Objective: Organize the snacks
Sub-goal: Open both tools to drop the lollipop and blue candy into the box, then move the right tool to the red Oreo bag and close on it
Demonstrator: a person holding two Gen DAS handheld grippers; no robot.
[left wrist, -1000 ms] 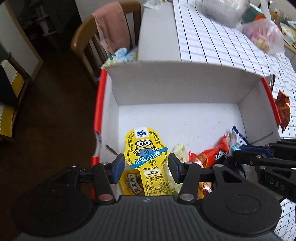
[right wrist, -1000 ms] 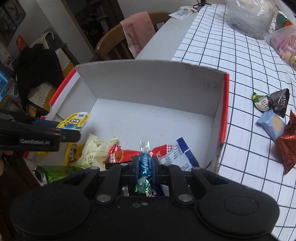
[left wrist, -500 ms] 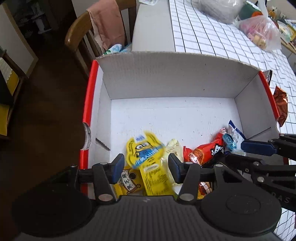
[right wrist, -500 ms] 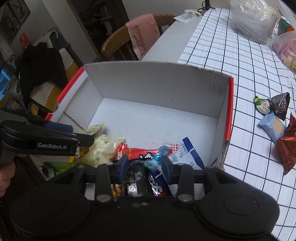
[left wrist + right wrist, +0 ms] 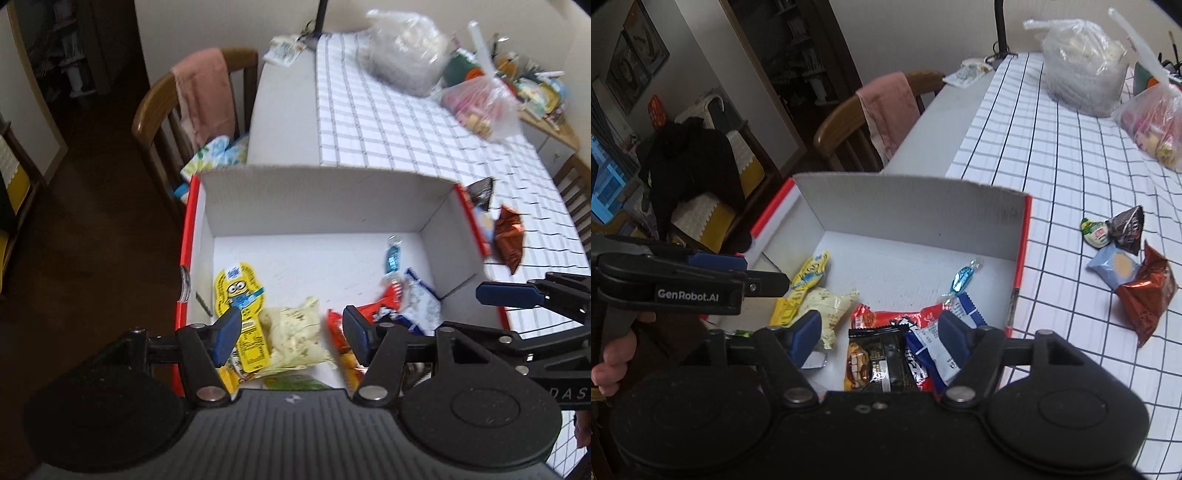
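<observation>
Right wrist view: blue candy (image 5: 962,277) lies mid-frame in box (image 5: 908,201), right gripper (image 5: 877,334) and left gripper (image 5: 290,334) jaws opening, empty; loose snacks (image 5: 1126,258) at right could get knocked off table (image 5: 1052,147).

Both wrist cameras look steeply down, close above the same open box (image 5: 317,199), left and right.

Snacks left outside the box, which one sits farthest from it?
The shiny red-brown foil packet, lying past the blue biscuit pack and dark triangular wrapper.
</observation>
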